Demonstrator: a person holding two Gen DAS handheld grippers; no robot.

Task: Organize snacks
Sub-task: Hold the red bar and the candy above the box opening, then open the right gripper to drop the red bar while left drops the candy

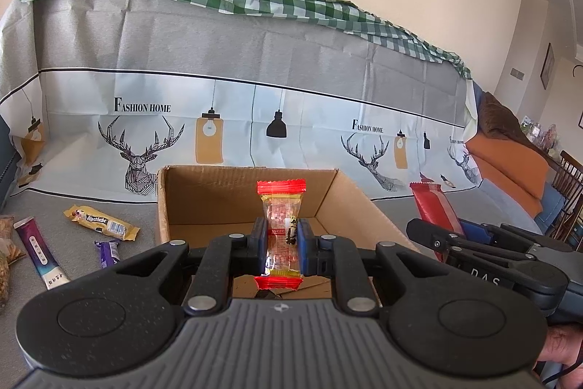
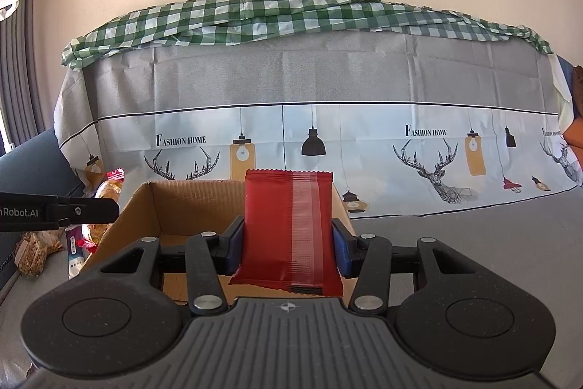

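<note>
Your left gripper [image 1: 282,239] sits nearest the lens at the bottom centre of the left wrist view, its fingers [image 1: 259,237] clenched on a clear candy packet [image 1: 281,228] with red crimped ends, held upright just above the near edge of the cardboard box [image 1: 233,192]. In the right wrist view your right gripper [image 2: 288,243] is likewise clamped, its fingers [image 2: 236,243] pressing the sides of a wide dark red snack pouch [image 2: 288,232] that stands upright over the same box, which fills the centre of that frame.

You have two snacks lifted and poised at the box, but neither is dropped in yet. What shows of the box floor looks bare; part of it is hidden behind the grippers, so you cannot be sure nothing lies there.

Plenty is left. At the lower left of the left wrist view, several items lie on the grey cloth-covered surface beside the box: a yellow wrapped bar [image 1: 102,223], a small purple wrapped candy [image 1: 108,252], a long purple stick pack [image 1: 38,250], and bags of nuts [image 1: 7,252] at the frame's left edge. By my reading you are early in the job: releasing these two comes next, then the loose ones on the left.
</note>
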